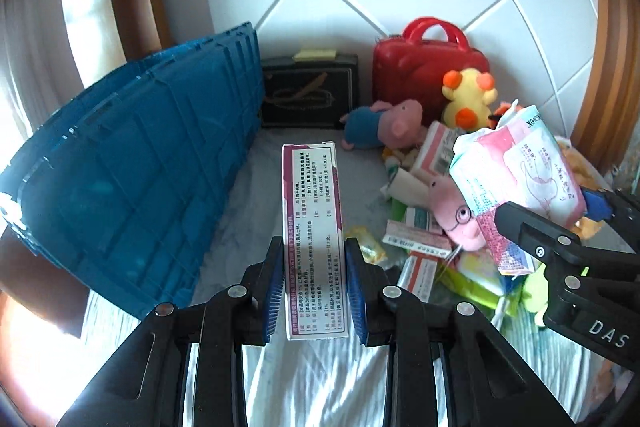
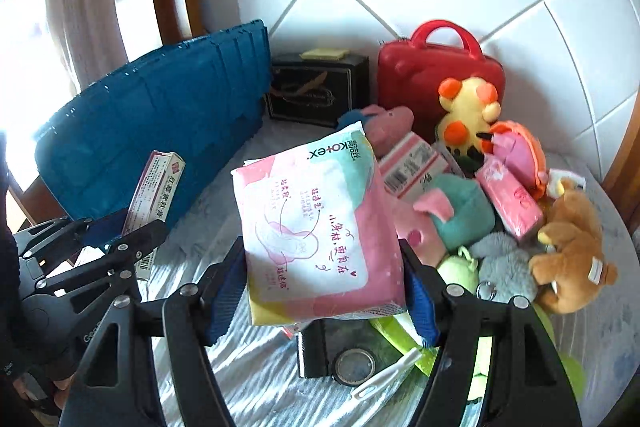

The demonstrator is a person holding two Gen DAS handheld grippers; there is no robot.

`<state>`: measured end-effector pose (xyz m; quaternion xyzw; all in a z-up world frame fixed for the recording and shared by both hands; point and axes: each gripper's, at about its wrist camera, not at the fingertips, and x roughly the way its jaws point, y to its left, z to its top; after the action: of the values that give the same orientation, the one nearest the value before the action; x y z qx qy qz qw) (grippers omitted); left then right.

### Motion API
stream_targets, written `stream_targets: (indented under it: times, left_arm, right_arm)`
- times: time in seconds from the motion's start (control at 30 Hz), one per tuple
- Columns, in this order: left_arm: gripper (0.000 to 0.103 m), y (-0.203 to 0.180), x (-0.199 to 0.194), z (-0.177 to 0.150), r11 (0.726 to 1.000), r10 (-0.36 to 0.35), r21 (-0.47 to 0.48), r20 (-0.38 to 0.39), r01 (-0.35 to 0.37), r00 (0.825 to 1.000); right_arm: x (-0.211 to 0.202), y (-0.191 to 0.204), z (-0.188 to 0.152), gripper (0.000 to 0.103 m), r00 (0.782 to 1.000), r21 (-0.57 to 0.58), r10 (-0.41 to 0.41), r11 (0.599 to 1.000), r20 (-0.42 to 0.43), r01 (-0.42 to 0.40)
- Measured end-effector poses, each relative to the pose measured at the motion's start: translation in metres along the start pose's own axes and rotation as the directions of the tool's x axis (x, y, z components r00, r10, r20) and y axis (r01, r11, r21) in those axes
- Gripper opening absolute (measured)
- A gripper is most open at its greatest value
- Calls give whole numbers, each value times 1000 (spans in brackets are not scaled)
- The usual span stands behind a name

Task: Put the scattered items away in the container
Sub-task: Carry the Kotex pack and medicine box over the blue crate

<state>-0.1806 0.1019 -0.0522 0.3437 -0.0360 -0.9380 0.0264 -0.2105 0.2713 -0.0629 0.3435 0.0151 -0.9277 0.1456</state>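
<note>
Maroon-bordered white medicine carton, dense printed text, upright, clenched between left gripper blue pads. Pink-white Kotex pad pack, soft and crinkled, grasped by right gripper. Blue ribbed crate at 9 o'clock; toy pile at 3 o'clock.

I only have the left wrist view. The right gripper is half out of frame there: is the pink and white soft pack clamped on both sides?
Observer: Yes. The right gripper has a blue pad pressed on each side of the pink and white soft pack.
Reviewer: Anything under it?
Observer: A black block with a round lens and a white plastic clip.
Reviewer: Toys hidden behind the pack?
Observer: A grey plush toy beside a brown plush bear.
</note>
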Motion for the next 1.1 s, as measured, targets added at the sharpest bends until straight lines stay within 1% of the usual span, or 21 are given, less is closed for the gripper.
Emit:
stream_targets:
  times: [0.13, 0.27, 0.4, 0.5, 0.67, 0.8, 0.93, 1.1]
  left_arm:
    - [28, 32, -28, 24, 999, 23, -27, 90, -21, 996]
    - [28, 77, -48, 45, 998, 57, -45, 164, -50, 985]
    - [28, 138, -55, 63, 994, 98, -61, 202, -87, 975]
    - [28, 189, -52, 73, 990, 133, -74, 213, -120, 968]
    - [28, 268, -34, 86, 979, 195, -90, 194, -181, 961]
    - [28, 319, -18, 93, 978, 198, -102, 168, -183, 966]
    - [28, 350, 9, 101, 979, 185, -110, 126, -172, 975]
    - [28, 374, 40, 105, 981, 162, -116, 74, -153, 984]
  right_arm:
    - [-21, 27, 34, 70, 996, -44, 20, 999, 84, -16]
    - [-35, 69, 71, 70, 985, -83, 47, 996, 166, -34]
    - [-43, 121, 103, 70, 968, -122, 77, 991, 241, -48]
    - [-38, 167, 122, 70, 957, -145, 113, 987, 266, -76]
    - [-13, 246, 150, 70, 945, -164, 155, 980, 287, -110]
    - [16, 293, 168, 70, 949, -169, 161, 978, 271, -118]
    - [43, 330, 185, 70, 957, -184, 145, 978, 250, -100]
    - [73, 358, 200, 70, 968, -205, 105, 977, 227, -58]
